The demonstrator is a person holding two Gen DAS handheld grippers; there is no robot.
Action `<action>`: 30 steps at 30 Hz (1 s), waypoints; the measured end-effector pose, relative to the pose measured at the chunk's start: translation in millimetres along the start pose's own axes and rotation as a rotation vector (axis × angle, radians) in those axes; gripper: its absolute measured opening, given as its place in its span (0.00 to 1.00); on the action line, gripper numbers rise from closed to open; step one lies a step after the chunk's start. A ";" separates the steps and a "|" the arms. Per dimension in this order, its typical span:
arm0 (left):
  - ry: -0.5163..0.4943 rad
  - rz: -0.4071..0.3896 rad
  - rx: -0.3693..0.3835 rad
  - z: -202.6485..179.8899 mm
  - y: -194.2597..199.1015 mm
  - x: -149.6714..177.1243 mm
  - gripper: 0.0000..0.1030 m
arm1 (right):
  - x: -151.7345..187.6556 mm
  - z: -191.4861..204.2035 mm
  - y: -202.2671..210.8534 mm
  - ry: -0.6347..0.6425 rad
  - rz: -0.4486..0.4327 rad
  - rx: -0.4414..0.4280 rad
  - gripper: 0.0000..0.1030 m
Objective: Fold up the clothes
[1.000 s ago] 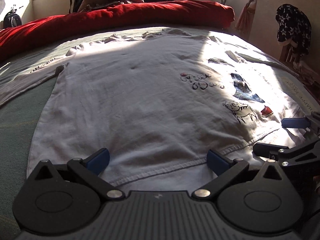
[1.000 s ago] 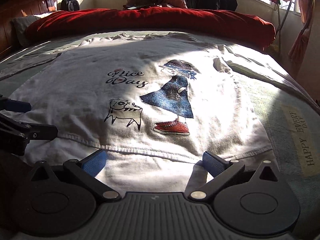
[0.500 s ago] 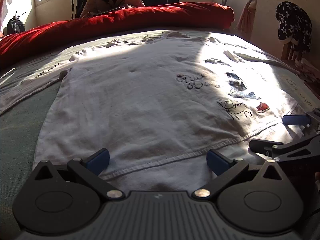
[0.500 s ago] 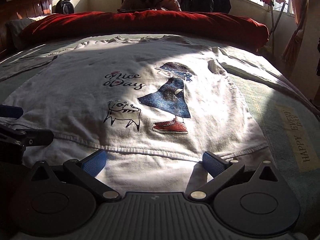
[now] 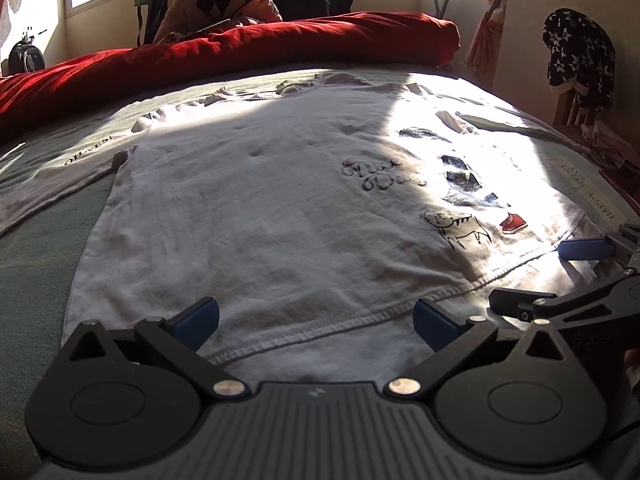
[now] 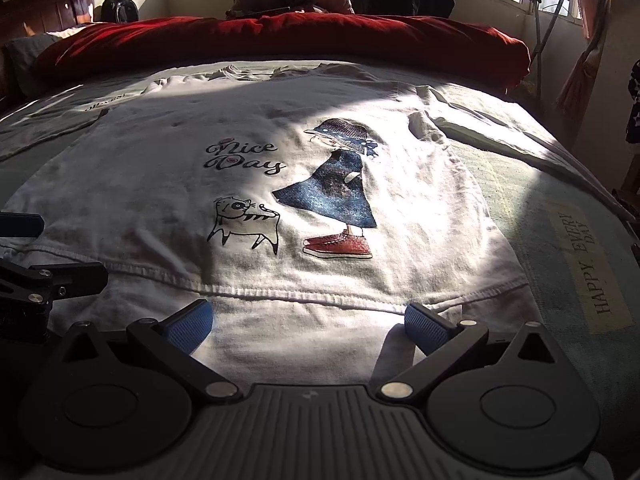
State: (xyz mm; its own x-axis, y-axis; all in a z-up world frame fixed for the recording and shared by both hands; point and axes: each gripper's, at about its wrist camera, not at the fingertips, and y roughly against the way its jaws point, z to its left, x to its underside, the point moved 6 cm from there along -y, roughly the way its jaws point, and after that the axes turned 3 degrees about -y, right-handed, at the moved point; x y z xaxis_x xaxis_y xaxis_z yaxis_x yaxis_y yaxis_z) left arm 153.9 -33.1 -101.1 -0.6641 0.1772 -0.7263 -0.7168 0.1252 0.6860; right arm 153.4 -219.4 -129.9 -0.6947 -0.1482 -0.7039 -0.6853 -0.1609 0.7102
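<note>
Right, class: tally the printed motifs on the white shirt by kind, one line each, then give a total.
On the white T-shirt:
"Nice Day" lettering: 1
Girl in blue dress: 1
Cat outline: 1
Total: 3 motifs

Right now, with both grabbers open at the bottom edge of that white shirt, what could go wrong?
1. The white T-shirt's hem is doubled, so the right gripper might catch only the top layer.
2. The left gripper sits close beside the right one; they might bump while closing.
3. The left sleeve lies spread out sideways and may drag or bunch when the hem is lifted.
</note>
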 end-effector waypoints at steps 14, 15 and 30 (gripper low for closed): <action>-0.016 0.002 0.008 1.8 -1.3 3.9 1.00 | -1.8 -2.0 3.2 -0.016 -0.001 0.004 1.00; -0.016 -0.005 0.003 3.7 -0.5 1.5 1.00 | -1.6 -1.8 3.3 -0.017 0.000 0.004 1.00; 0.019 -0.009 0.000 17.8 -0.9 -1.9 1.00 | -2.0 2.7 7.4 -0.011 -0.001 0.014 1.00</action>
State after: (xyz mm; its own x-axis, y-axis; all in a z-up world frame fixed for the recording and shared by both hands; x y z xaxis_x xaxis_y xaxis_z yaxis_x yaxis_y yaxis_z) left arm 159.6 -16.2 -99.6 -0.6616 0.1575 -0.7331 -0.7227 0.1266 0.6795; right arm 149.2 -217.7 -123.2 -0.6963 -0.1376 -0.7044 -0.6889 -0.1472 0.7097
